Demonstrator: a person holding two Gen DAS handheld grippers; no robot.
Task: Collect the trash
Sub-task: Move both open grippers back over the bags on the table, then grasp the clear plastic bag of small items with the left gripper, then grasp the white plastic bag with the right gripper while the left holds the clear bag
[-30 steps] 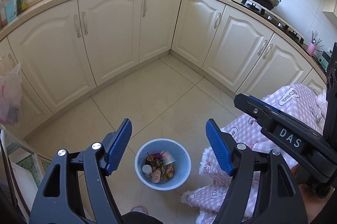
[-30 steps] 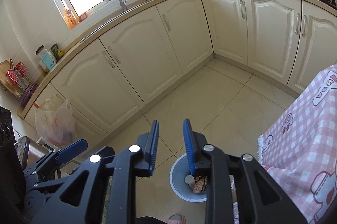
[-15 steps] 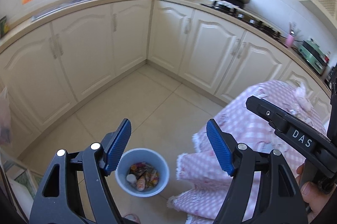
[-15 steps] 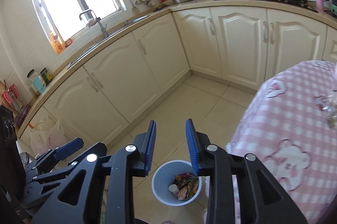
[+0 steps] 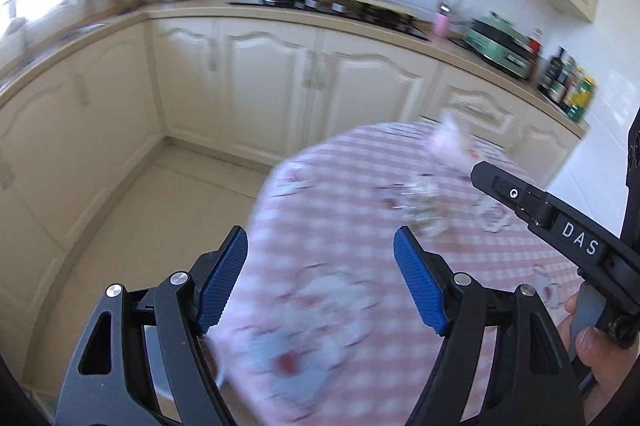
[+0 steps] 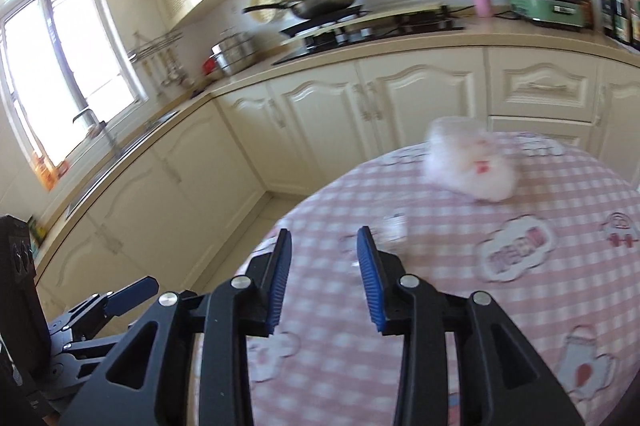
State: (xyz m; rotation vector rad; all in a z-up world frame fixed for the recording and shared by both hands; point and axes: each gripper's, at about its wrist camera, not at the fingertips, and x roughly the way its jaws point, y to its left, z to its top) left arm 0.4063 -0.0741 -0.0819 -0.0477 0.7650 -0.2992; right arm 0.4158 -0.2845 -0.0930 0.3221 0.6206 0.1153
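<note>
Leftmost, the left gripper (image 5: 320, 282) hangs above the near left edge of a round table draped in a pink-and-white checked cloth (image 5: 340, 209) — its blue ribbed pads (image 5: 222, 282) spread wide, nothing between them. Toward the middle of the table lies a small clump of crumpled clear wrappers (image 5: 422, 203), blurred by motion; a fluffy white-and-pink wad (image 5: 450, 141) sits at the far edge. To the right, the right gripper (image 6: 326, 280) hovers over the table's left edge (image 6: 440, 226), pads parted by a narrower gap and empty. A small pale scrap (image 6: 394, 226) lies just beyond its right finger. Farther right — the fluffy wad (image 6: 472, 161) near the far edge. Cream cabinets (image 6: 320, 121) stand behind.
</note>
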